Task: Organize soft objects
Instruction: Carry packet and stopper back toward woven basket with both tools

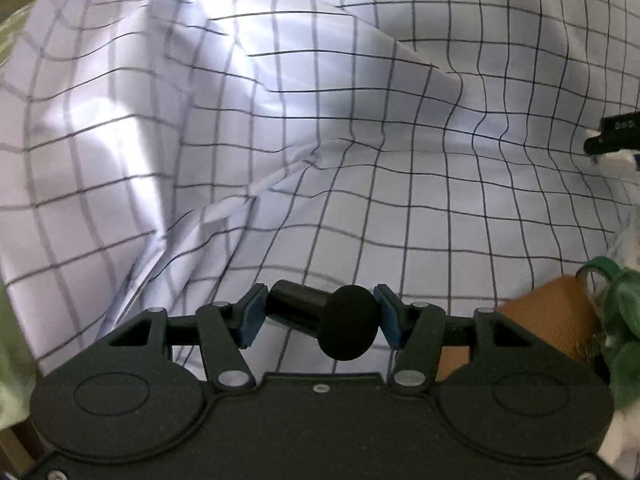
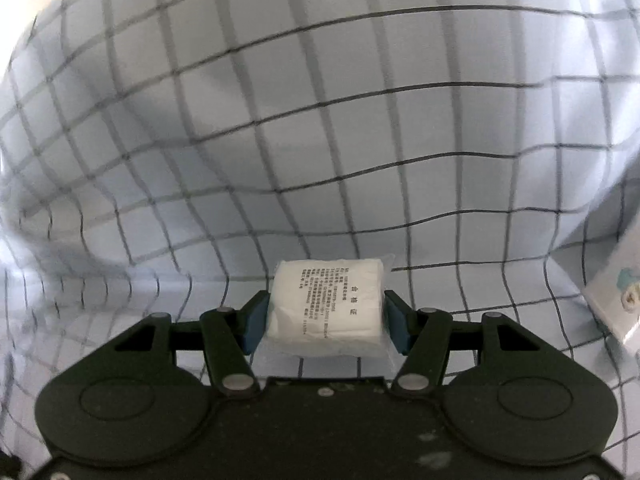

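Note:
In the left wrist view my left gripper (image 1: 318, 316) is shut on a black cylinder with a round padded head (image 1: 340, 326); the blue pads (image 1: 250, 320) press on both its ends. It hangs over a rumpled white cloth with a dark grid (image 1: 360, 160). In the right wrist view my right gripper (image 2: 326, 316) is shut on a white soft roll in clear wrap with a printed label (image 2: 326, 304), held just above the same checked cloth (image 2: 320, 140). A black part of the other gripper (image 1: 612, 132) shows at the right edge of the left wrist view.
A brown textured object (image 1: 552, 320) and a green soft thing (image 1: 618, 320) lie at the lower right of the left wrist view. A white box with a small picture (image 2: 616, 304) rests on the cloth at the right of the right wrist view. The cloth rises in folds behind.

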The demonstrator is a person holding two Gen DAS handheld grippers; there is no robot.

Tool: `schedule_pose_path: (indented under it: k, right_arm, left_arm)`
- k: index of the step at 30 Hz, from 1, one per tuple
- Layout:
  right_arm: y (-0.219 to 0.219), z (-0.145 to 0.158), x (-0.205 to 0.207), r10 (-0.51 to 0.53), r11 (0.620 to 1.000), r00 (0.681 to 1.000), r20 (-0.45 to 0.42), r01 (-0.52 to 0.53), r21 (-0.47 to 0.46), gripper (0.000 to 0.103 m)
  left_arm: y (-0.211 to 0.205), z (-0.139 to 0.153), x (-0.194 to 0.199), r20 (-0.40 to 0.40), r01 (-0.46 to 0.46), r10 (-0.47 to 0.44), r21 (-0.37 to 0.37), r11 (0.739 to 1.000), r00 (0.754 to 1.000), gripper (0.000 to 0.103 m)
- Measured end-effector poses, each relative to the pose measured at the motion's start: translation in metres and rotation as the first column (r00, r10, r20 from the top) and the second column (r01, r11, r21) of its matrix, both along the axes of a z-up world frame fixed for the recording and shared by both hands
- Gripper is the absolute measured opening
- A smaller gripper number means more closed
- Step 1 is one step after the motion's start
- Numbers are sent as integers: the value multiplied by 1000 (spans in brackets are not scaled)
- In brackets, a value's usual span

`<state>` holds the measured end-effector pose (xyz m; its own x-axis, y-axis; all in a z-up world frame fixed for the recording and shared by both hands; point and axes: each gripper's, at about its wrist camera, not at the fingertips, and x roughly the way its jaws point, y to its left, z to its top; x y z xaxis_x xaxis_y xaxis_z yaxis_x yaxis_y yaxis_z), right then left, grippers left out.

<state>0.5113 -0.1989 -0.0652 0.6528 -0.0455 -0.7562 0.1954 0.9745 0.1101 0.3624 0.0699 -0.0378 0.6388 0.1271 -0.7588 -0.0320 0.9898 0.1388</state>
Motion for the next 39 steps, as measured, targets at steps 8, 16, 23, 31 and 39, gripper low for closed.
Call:
schedule_pose_path:
  k: [8, 16, 23, 31, 39]
  right_arm:
    - [65, 40, 5, 238, 965, 970, -40, -241, -104, 60]
    - [150, 64, -23, 489, 872, 872, -30, -489, 9, 60]
    - [210, 48, -67, 631, 775, 774, -44, -630, 46, 60]
    - [238, 29, -131, 728, 686, 684, -46, -726, 60, 60]
    - [199, 30, -188, 685, 726, 727, -34, -678, 116, 60]
  left_arm:
    - [24, 3, -16, 11, -69, 69, -29, 997, 998, 55]
    - [42, -1, -31, 10, -144, 144, -41, 989, 990, 55]
    - [63, -7, -51, -13, -209, 208, -68, 976, 978, 55]
    - [84, -9, -87, -35, -295, 293, -77, 953, 956, 55]
    - [75, 8, -130, -27, -292, 291, -79, 953, 956, 55]
